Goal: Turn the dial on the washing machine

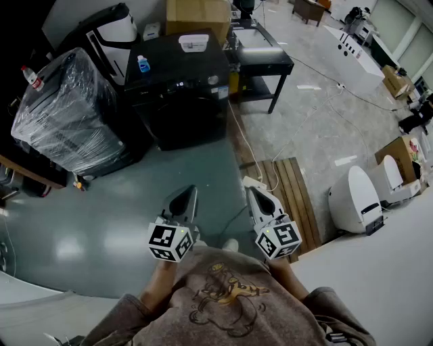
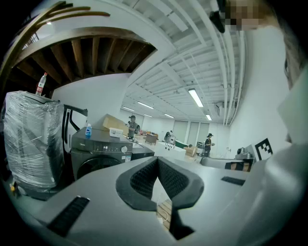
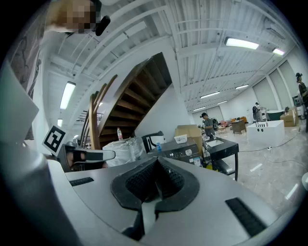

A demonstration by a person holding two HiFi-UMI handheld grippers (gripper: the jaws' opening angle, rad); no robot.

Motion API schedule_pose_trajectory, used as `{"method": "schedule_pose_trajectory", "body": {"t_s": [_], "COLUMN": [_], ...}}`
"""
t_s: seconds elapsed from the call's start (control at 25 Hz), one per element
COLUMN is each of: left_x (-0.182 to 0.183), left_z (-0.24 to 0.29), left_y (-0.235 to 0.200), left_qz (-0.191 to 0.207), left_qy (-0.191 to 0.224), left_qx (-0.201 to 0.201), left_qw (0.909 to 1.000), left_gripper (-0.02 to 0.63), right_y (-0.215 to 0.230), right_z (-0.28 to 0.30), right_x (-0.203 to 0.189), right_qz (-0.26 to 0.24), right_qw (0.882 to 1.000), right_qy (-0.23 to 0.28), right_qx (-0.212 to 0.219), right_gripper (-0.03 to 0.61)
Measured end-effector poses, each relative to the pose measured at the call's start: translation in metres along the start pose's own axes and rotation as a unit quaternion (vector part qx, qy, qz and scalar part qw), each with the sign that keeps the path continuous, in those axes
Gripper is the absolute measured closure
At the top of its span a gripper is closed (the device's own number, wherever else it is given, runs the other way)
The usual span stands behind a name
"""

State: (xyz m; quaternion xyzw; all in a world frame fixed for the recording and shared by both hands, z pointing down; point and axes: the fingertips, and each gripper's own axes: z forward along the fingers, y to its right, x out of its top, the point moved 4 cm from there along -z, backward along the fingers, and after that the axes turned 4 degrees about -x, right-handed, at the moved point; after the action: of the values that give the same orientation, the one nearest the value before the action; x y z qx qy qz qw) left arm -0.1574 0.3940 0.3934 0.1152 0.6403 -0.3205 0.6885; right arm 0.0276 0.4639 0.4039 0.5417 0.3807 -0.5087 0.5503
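Dark grey and front-loading, the one washing machine (image 1: pixel 181 94) stands on the floor well ahead of both grippers. Its single dial (image 2: pixel 123 149) is a pale round knob on the control strip above the door, toward the strip's right end.

Two things rest on the machine's lid: a blue bottle (image 1: pixel 143 64) at the left and a white tub (image 1: pixel 193 42) at the back. Left of the machine stands one bulky load wrapped in clear film (image 1: pixel 67 111), with one red-capped bottle (image 1: pixel 30 78) on top. Right of the machine is one black table (image 1: pixel 264 61), and behind it one cardboard box (image 1: pixel 197 15). One slatted wooden board (image 1: pixel 292 196) lies on the floor in front of the machine, off to its right.

The two grippers are held side by side, well short of the machine. The left gripper (image 1: pixel 185 194) has its jaws pressed together at the tips with nothing between them. The right gripper (image 1: pixel 254 194) is closed the same way, on nothing.

Only the head view shows the board and the person's brown sweatshirt (image 1: pixel 223 297). Only the gripper views show the wooden staircase (image 3: pixel 139 91) rising over the machine's left side, and a person in a cap (image 3: pixel 208 124) standing behind the machine. The left gripper view alone adds a person in a hat (image 2: pixel 209 142), far off to the machine's right.
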Motion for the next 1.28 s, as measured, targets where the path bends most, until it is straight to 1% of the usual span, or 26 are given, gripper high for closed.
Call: {"method": "schedule_pose_trajectory", "body": {"t_s": [0.28,0.52,0.68,0.8,0.92,1.12,1.28], "left_x": [-0.003,-0.014,-0.006,0.003,0.01,0.025,0.045], "left_z": [0.009,0.032,0.055,0.075,0.095,0.132,0.163], "left_y": [0.005,0.014,0.004,-0.014,-0.041,-0.095,-0.141], "left_qz": [0.005,0.0,0.002,0.001,0.002,-0.003,0.002], "left_qy": [-0.001,-0.01,-0.008,-0.001,0.001,0.0,-0.009], "left_qx": [0.0,-0.005,-0.009,-0.011,-0.01,-0.012,-0.021], "left_qw": [1.0,0.9999,0.9999,0.9999,0.9999,0.9999,0.9997], "left_gripper": [0.614,0.614,0.614,0.614,0.614,0.614,0.614], "right_y": [0.003,0.026,0.038,0.043,0.047,0.05,0.053], "right_z": [-0.007,-0.014,0.002,0.026,0.063,0.141,0.203], "right_x": [-0.001,-0.012,-0.016,-0.016,-0.014,-0.003,0.013], "right_qz": [0.019,0.033,0.043,0.042,0.04,0.026,0.029], "right_qw": [1.0,0.999,0.999,0.999,0.999,0.999,0.999], "right_qy": [0.005,-0.004,-0.012,-0.019,-0.023,-0.03,-0.026], "right_qx": [0.009,0.0,-0.005,0.0,0.003,0.018,0.022], "right_gripper": [0.578,0.578,0.578,0.578,0.578,0.578,0.578]}}
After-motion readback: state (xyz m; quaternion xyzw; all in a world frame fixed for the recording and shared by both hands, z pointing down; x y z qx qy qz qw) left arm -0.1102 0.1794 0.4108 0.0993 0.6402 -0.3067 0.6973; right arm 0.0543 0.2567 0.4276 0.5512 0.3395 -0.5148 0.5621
